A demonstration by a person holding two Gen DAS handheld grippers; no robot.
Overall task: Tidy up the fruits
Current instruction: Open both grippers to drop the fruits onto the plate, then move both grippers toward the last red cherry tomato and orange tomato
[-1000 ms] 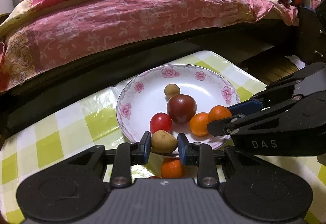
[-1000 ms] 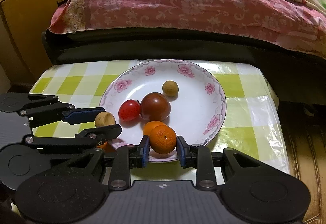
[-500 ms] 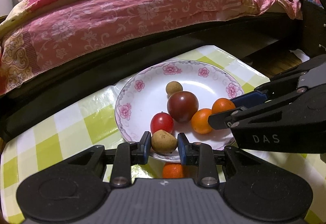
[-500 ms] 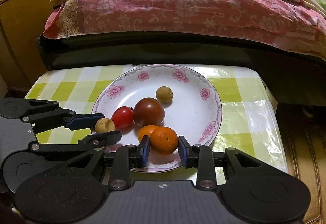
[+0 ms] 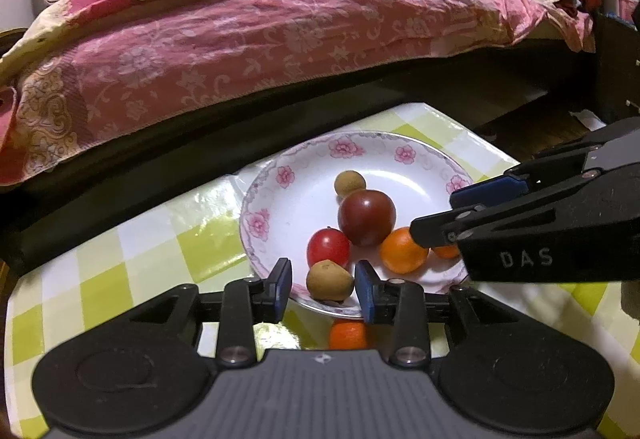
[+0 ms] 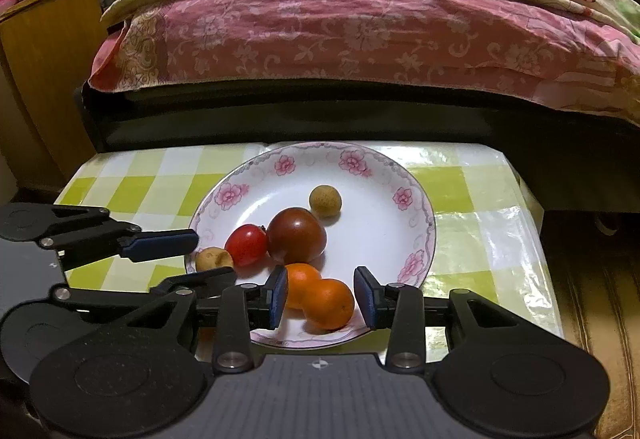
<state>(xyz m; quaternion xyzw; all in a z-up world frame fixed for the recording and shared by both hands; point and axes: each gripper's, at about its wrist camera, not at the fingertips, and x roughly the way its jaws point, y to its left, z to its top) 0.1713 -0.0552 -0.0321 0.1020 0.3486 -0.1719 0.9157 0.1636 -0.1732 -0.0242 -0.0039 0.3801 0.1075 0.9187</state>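
A white plate with pink flowers (image 5: pixel 304 191) (image 6: pixel 384 223) holds a dark red tomato (image 5: pixel 366 217) (image 6: pixel 296 241), a small red tomato (image 5: pixel 328 248) (image 6: pixel 245 250), a round brown longan (image 5: pixel 350 183) (image 6: pixel 325 200) and two oranges (image 5: pixel 402 251) (image 6: pixel 330 303). My left gripper (image 5: pixel 323 287) is open, with a brown fruit (image 5: pixel 329 281) (image 6: pixel 214 259) lying loose on the plate's near rim between its fingers. My right gripper (image 6: pixel 321 295) is open around the nearer orange, which rests on the plate. Another orange (image 5: pixel 348 335) lies on the table below the left gripper.
The plate stands on a small table with a green and white checked cloth (image 5: pixel 132 259) (image 6: pixel 472 239). A bed with a pink floral quilt (image 5: pixel 260 19) (image 6: pixel 360 23) runs close behind it. A wooden cabinet (image 6: pixel 44 79) stands at the left.
Both grippers have opened. The brown fruit and the orange have left the fingers and now rest on the plate. Both grippers have drawn back slightly.
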